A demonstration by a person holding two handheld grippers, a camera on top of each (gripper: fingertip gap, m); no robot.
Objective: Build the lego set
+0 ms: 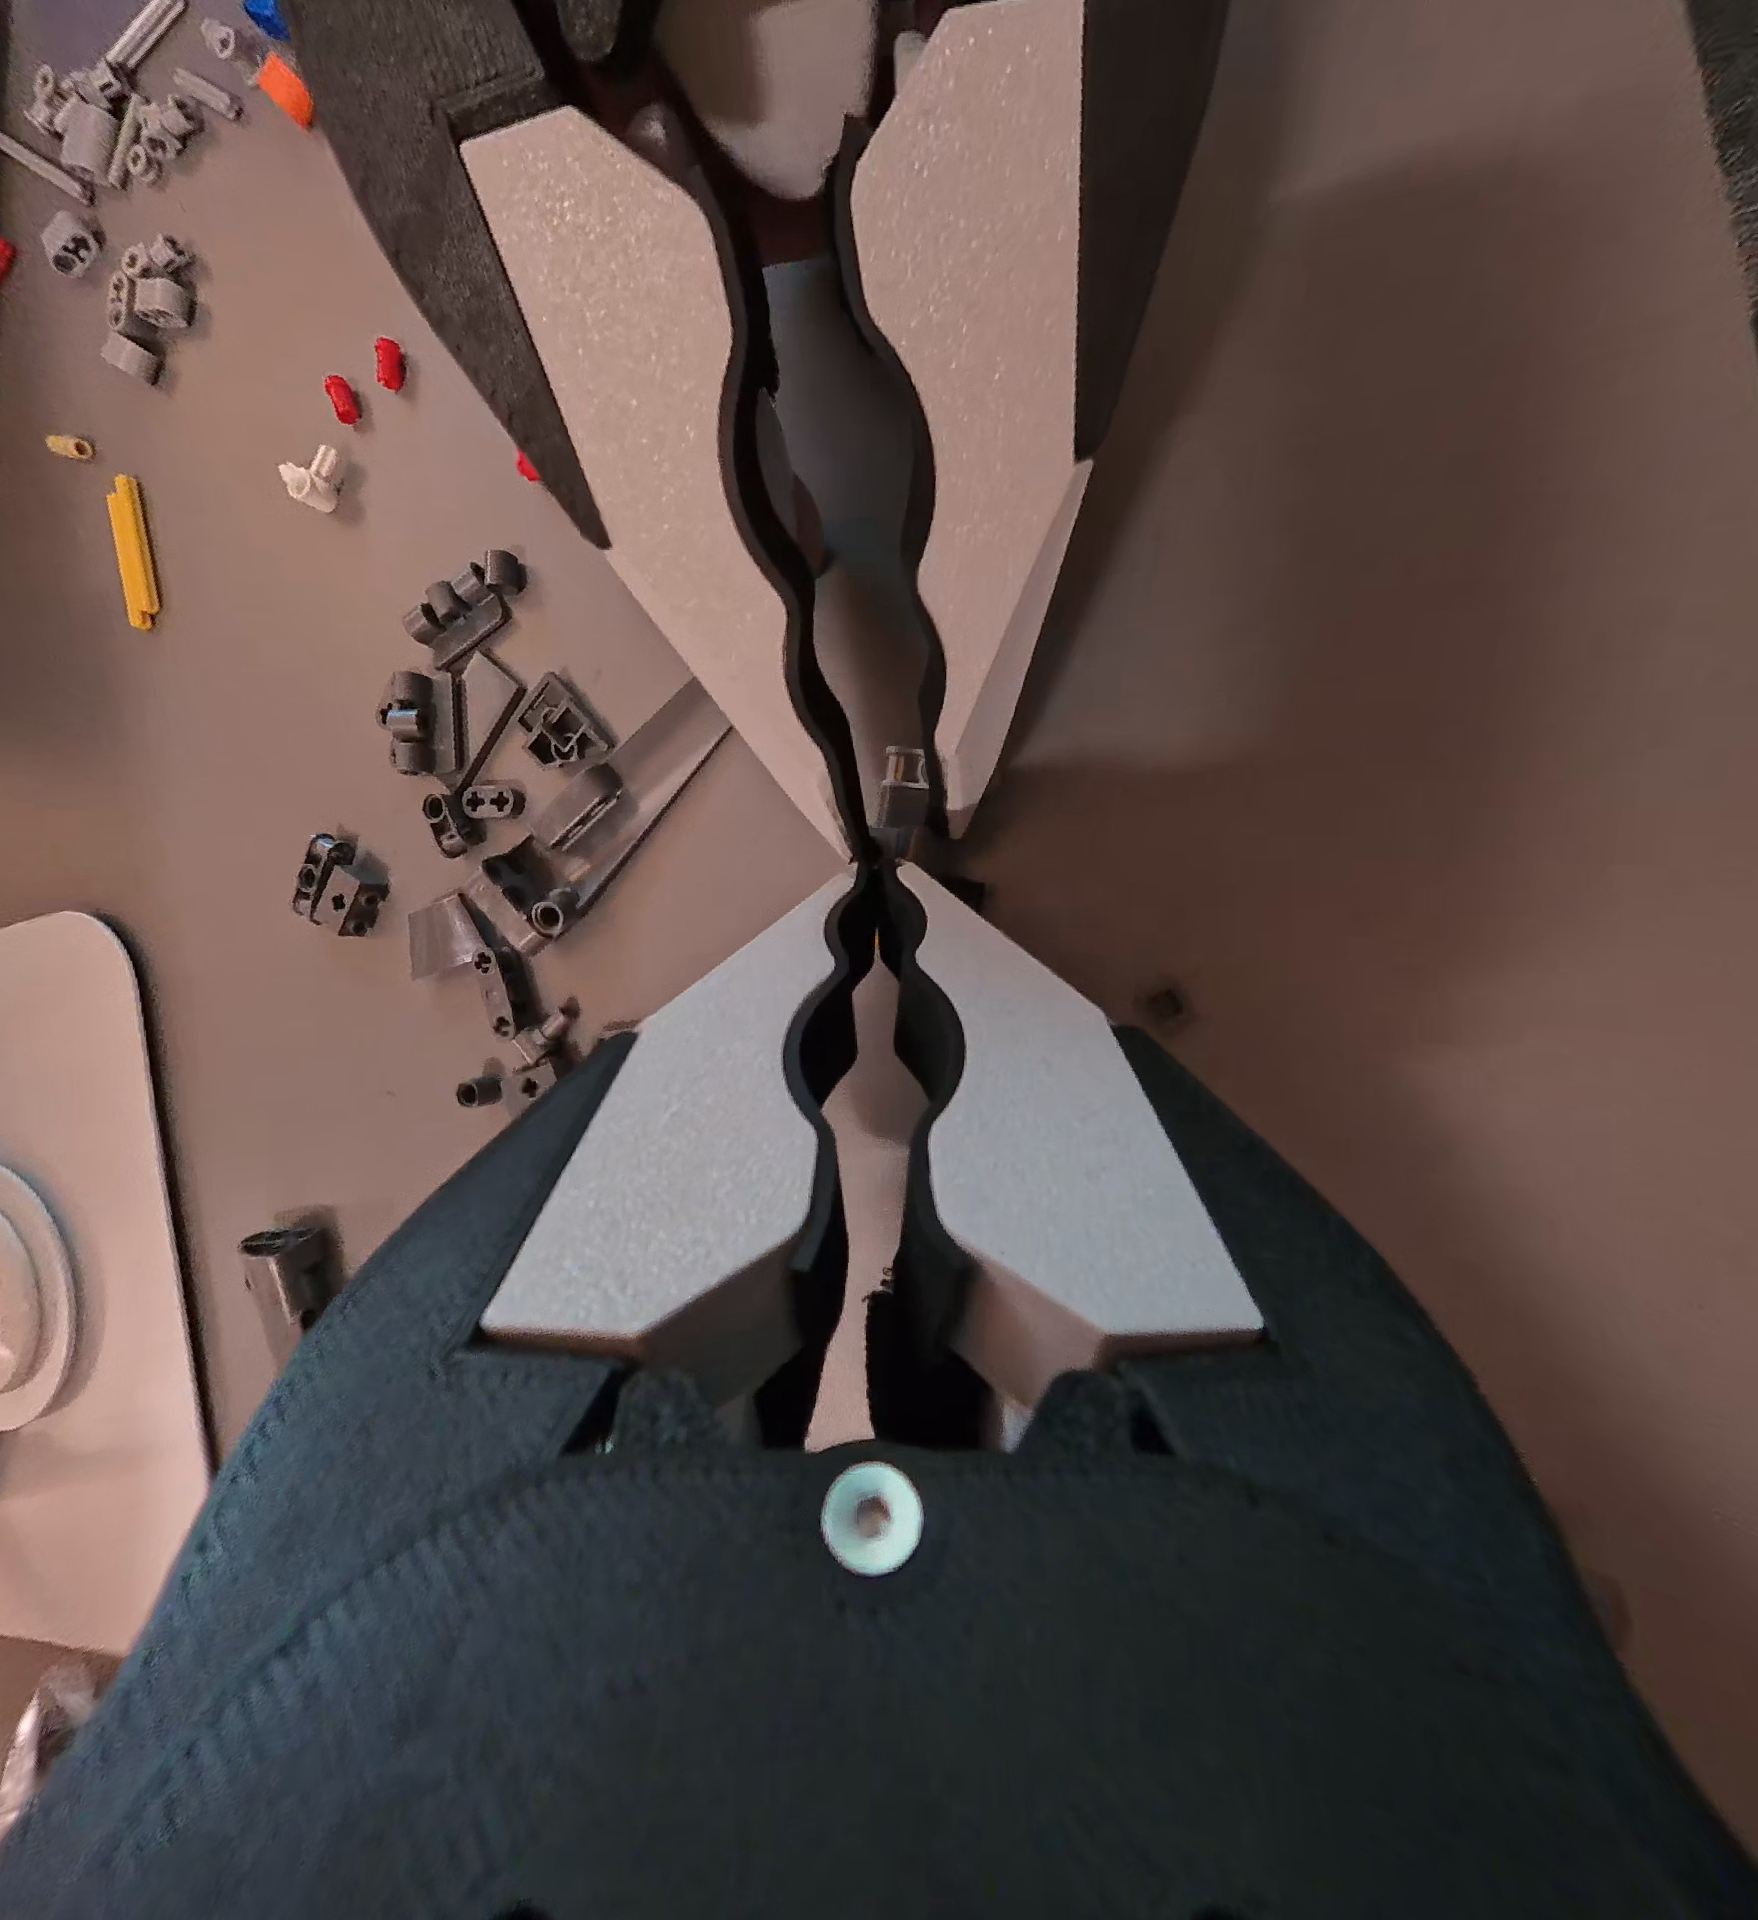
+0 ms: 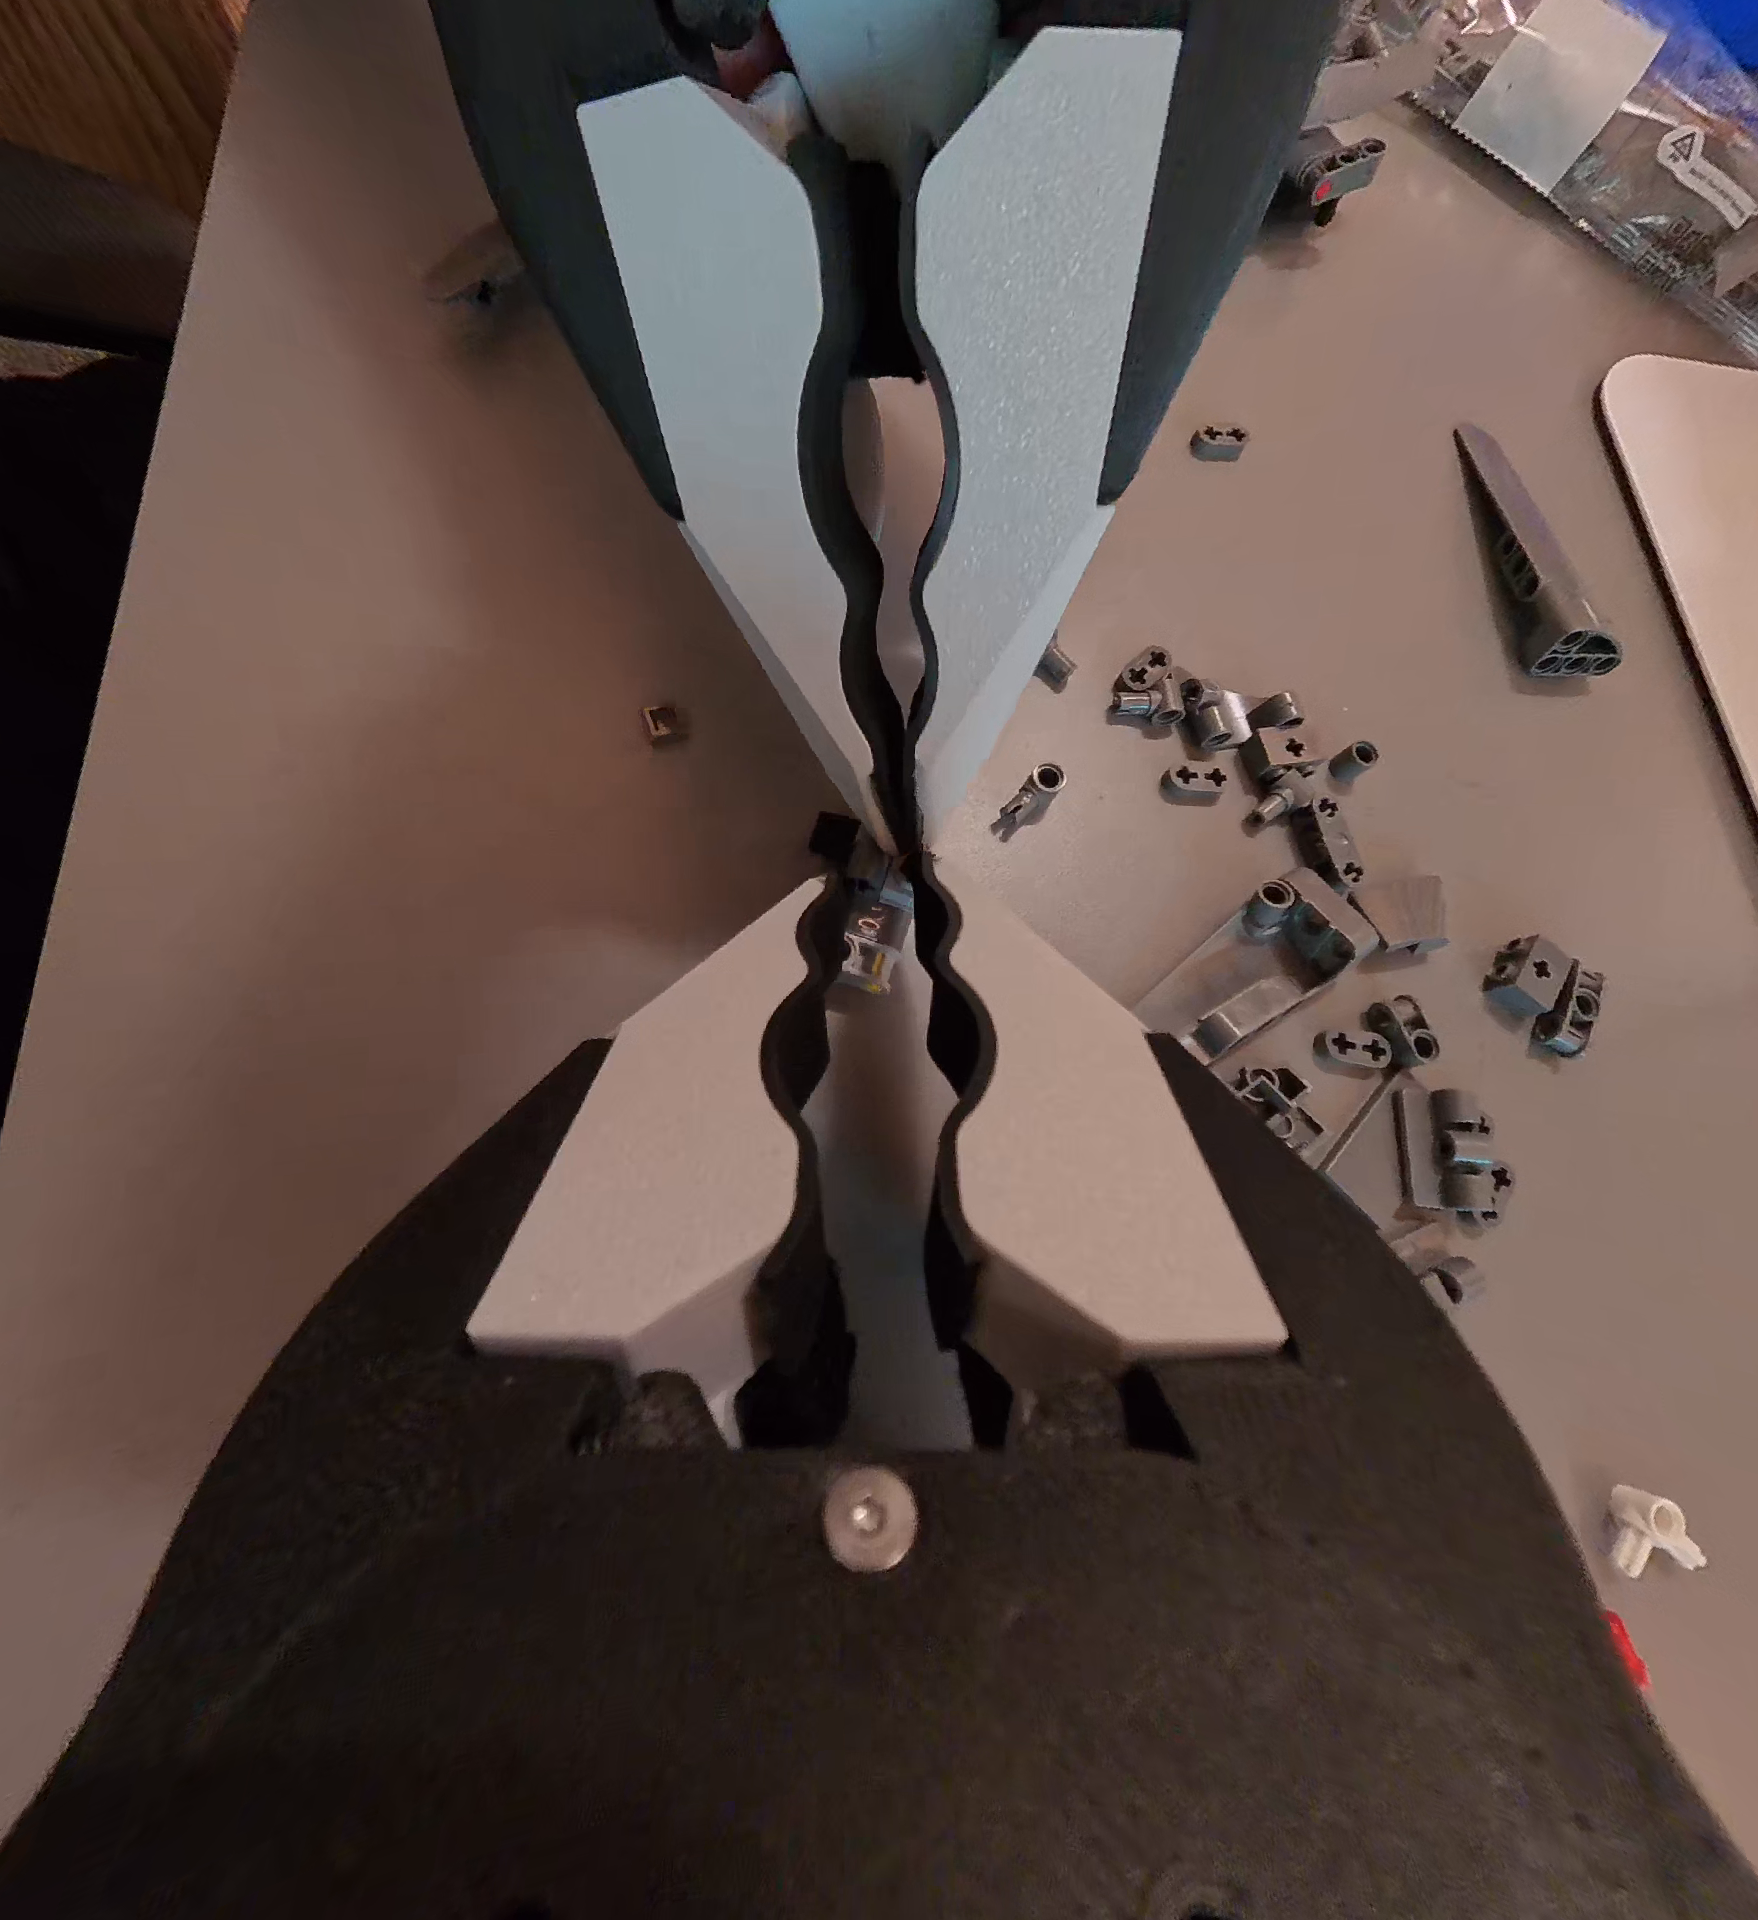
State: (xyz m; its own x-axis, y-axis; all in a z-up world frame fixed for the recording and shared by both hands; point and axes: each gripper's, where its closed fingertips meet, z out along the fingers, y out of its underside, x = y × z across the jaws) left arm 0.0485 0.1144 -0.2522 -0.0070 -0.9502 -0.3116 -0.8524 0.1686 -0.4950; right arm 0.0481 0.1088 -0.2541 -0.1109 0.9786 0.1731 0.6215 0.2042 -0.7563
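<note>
My right gripper [image 2: 880,894] is shut on a small grey building-toy piece [image 2: 870,940] with a clear part. A black bit [image 2: 831,831] sticks out at its far end. The left wrist view shows this gripper [image 1: 901,826] coming from above with the grey piece [image 1: 901,784] between its pads. My left gripper [image 1: 875,883] is shut, its tips meeting right at the end of that piece. In the right wrist view it [image 2: 898,821] comes from above, tip to tip with my right gripper. Both hover over the grey table [image 2: 439,935].
A heap of dark grey pieces [image 1: 480,790] lies left of the grippers and also shows in the right wrist view [image 2: 1374,935]. Light grey pieces [image 1: 116,114], red ones [image 1: 340,400], a yellow bar [image 1: 132,551], a white board [image 2: 1737,623] and plastic bags [image 2: 1633,135] lie around. My two grippers' fingertips are within a few centimetres of each other. The yellow bar [image 1: 132,551] is about equally far from each gripper, around 25 cm.
</note>
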